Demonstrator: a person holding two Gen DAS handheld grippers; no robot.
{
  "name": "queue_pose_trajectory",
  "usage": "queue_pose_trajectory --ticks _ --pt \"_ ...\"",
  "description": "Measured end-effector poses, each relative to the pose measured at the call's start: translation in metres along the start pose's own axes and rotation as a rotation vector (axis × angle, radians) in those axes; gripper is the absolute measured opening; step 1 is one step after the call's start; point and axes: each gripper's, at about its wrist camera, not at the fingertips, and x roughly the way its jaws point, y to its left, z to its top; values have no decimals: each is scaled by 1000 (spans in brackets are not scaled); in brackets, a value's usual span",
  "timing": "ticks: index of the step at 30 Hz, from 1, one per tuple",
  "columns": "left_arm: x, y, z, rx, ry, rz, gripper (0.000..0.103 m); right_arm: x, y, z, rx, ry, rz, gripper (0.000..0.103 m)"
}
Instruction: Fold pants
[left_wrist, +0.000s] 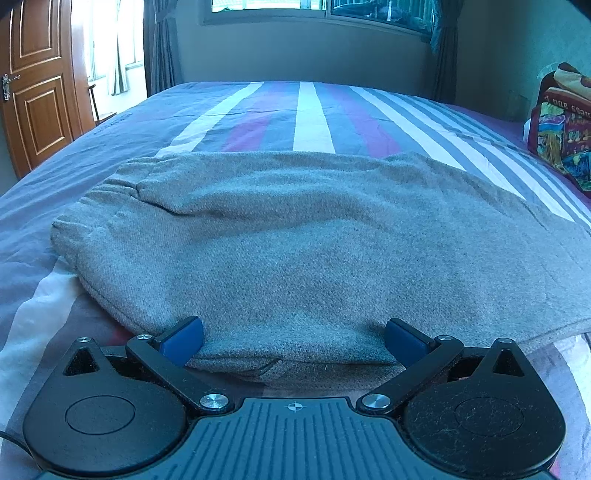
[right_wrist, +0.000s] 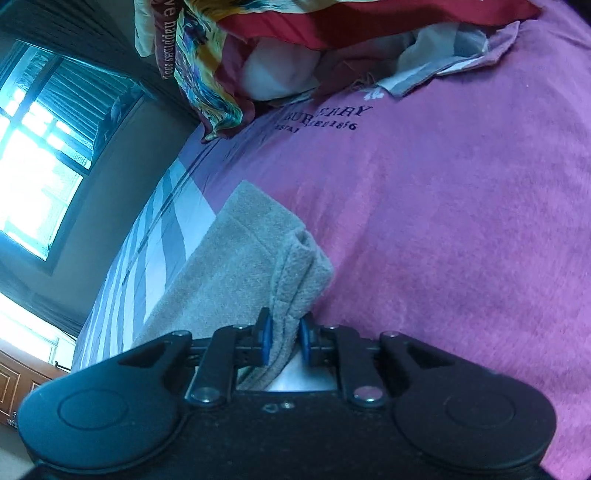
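Observation:
Grey fleece pants (left_wrist: 295, 236) lie folded flat on the striped bedsheet (left_wrist: 310, 110), elastic waistband at the left. My left gripper (left_wrist: 293, 341) is open, its blue pads (left_wrist: 183, 341) wide apart on either side of the near folded edge, low on the bed. In the right wrist view my right gripper (right_wrist: 284, 341) is shut on the grey pants (right_wrist: 236, 266) at their leg-end edge, the cloth pinched between the blue pads (right_wrist: 265, 341). The view is rolled sideways.
A colourful printed pillow pile (left_wrist: 561, 136) sits at the bed's right side; it also shows in the right wrist view (right_wrist: 229, 55). A pink sheet with dark lettering (right_wrist: 443, 221) covers that side. A wooden door (left_wrist: 37, 92) and a window (left_wrist: 317, 5) stand beyond the bed.

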Motion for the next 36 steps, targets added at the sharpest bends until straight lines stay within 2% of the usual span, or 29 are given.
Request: queue_pose_trajectory --ticks 2,4,6,9,12,14,15,16,18,20,24,27,29,31,35,36 --pt "-7 -1 2 15 -9 11 103 4 3 0 -8 0 -9 13" --pt "-24 3 3 5 -65 22 103 6 2 1 -2 -2 -7 13" --pt "-40 18 1 -37 -133 39 103 6 1 1 4 1 -2 13" --pt "-49 58 0 -160 -170 85 101 7 0 2 -1 6 -1 13" --pt "-37 106 1 -358 -127 45 66 8 2 2 -11 7 -11 13" --pt "-25 133 1 -477 -100 26 65 9 4 1 -16 5 -17 13" --pt "-19 141 2 -514 -90 23 62 9 5 1 -17 4 -21 13" --pt "-17 147 3 -537 -97 11 49 9 5 0 -18 4 -24 13" --pt "-13 153 7 -557 -106 -38 34 8 7 0 -20 4 -29 13" --pt "-8 155 9 -565 -103 -59 34 8 7 0 -20 5 -31 13" --pt "-12 164 3 -672 -183 -122 34 10 7 -1 -11 -6 -31 13" --pt "-17 158 3 -680 -224 -154 34 10 8 -2 -23 -10 -38 14" --pt "-3 159 5 -690 -155 -143 34 10 8 -2 -21 -11 -36 14" --pt "15 162 4 -731 -99 -188 34 10 8 -3 -20 -13 -36 14" --pt "37 155 10 -734 -58 -212 31 10 9 -2 -24 -14 -38 14" --pt "39 153 16 -724 -63 -229 11 10 8 -2 -23 -14 -38 14"
